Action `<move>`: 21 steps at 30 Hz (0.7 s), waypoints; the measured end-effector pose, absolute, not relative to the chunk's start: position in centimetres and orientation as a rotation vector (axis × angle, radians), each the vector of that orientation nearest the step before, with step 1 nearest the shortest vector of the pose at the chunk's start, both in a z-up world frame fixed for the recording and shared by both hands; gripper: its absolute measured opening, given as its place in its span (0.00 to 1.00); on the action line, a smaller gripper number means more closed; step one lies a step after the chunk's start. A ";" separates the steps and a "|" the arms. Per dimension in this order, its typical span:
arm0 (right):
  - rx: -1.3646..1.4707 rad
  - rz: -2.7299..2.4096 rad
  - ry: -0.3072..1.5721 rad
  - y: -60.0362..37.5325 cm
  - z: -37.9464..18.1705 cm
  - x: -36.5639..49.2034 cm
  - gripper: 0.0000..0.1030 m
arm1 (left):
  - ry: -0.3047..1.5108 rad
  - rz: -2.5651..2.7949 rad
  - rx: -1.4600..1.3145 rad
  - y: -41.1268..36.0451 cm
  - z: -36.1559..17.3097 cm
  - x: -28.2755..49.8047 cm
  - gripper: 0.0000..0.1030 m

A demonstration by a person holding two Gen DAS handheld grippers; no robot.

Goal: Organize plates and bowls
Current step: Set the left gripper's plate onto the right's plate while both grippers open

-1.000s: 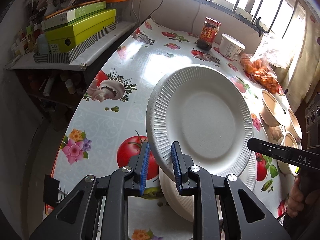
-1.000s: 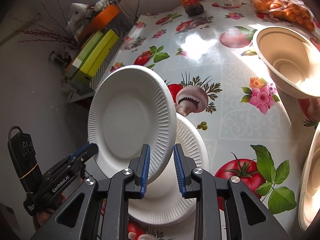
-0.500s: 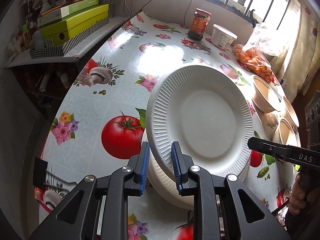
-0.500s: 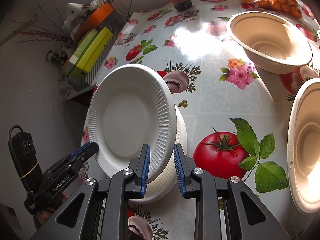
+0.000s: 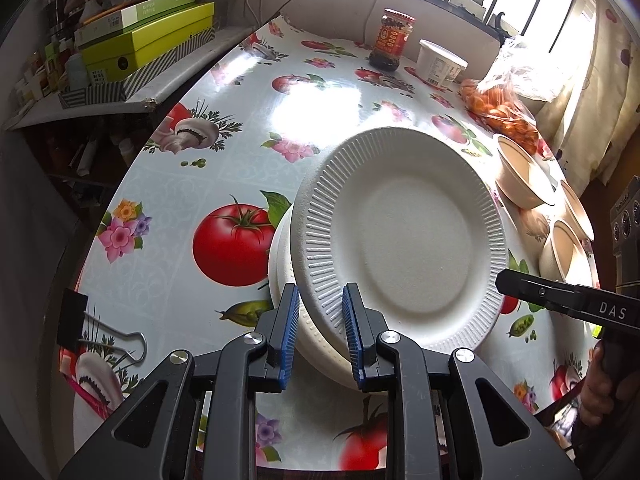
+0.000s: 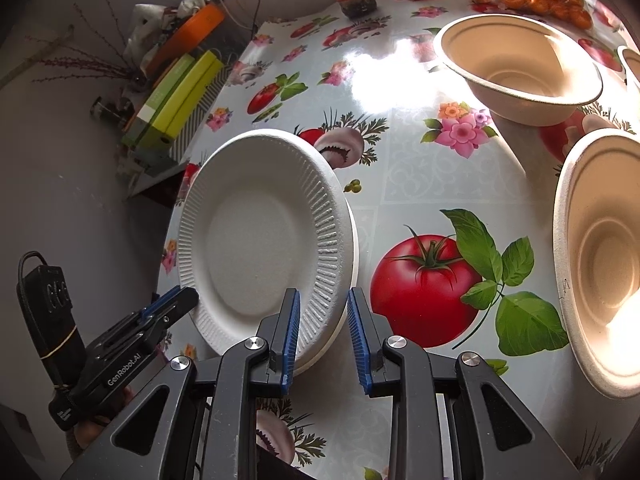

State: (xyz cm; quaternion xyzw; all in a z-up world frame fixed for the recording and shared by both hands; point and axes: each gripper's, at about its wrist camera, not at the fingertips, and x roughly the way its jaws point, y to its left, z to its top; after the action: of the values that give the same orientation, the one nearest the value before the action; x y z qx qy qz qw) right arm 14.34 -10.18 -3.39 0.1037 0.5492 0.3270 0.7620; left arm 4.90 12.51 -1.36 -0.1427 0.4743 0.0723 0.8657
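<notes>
A white ribbed foam plate (image 5: 400, 240) hangs tilted just above the flowered tablecloth, held at both sides. My left gripper (image 5: 320, 304) is shut on its near rim. My right gripper (image 6: 322, 308) is shut on the opposite rim of the same plate (image 6: 260, 240), and its black finger (image 5: 560, 300) shows at the plate's right edge in the left wrist view. Under the held plate lies a small stack of white plates (image 5: 284, 276), mostly covered by it. Tan paper bowls (image 6: 516, 68) (image 6: 600, 260) stand apart on the table to the right.
At the far end of the table (image 5: 200, 184) stand a sauce jar (image 5: 392, 40), a white tub (image 5: 440, 64) and a bag of oranges (image 5: 500, 108). A shelf with green boxes (image 5: 148, 44) borders the left. A binder clip (image 5: 100, 336) sits on the near left edge.
Both grippers have carried the plate together across the table, back toward the near edge. It now sits almost squarely over the stack of plates, which it only partly overlapped before.
</notes>
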 end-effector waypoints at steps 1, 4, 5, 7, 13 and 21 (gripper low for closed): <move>0.226 0.711 1.196 -10.2 -3.4 14.3 0.24 | 0.995 0.150 -0.299 12.5 -1.4 4.8 0.22; 0.225 0.709 1.200 -10.3 -3.6 14.1 0.24 | 1.003 0.150 -0.306 12.5 -1.5 4.6 0.22; 0.226 0.709 1.204 -10.2 -3.7 14.1 0.24 | 1.005 0.153 -0.305 12.5 -1.6 4.5 0.22; 0.222 0.707 1.205 -10.1 -3.8 14.1 0.24 | 1.006 0.156 -0.305 12.4 -1.6 4.5 0.22; 0.218 0.706 1.210 -9.9 -4.1 14.2 0.24 | 1.012 0.163 -0.309 12.4 -1.8 4.4 0.22; 0.214 0.706 1.211 -9.6 -4.2 14.1 0.25 | 1.022 0.173 -0.311 12.6 -2.0 4.4 0.23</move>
State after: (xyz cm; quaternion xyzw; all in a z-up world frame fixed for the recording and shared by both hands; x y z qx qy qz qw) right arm 14.08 -9.57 -4.23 0.0984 0.5562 0.3239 0.7589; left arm 4.39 12.56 -1.96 -0.1482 0.4864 0.0822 0.8571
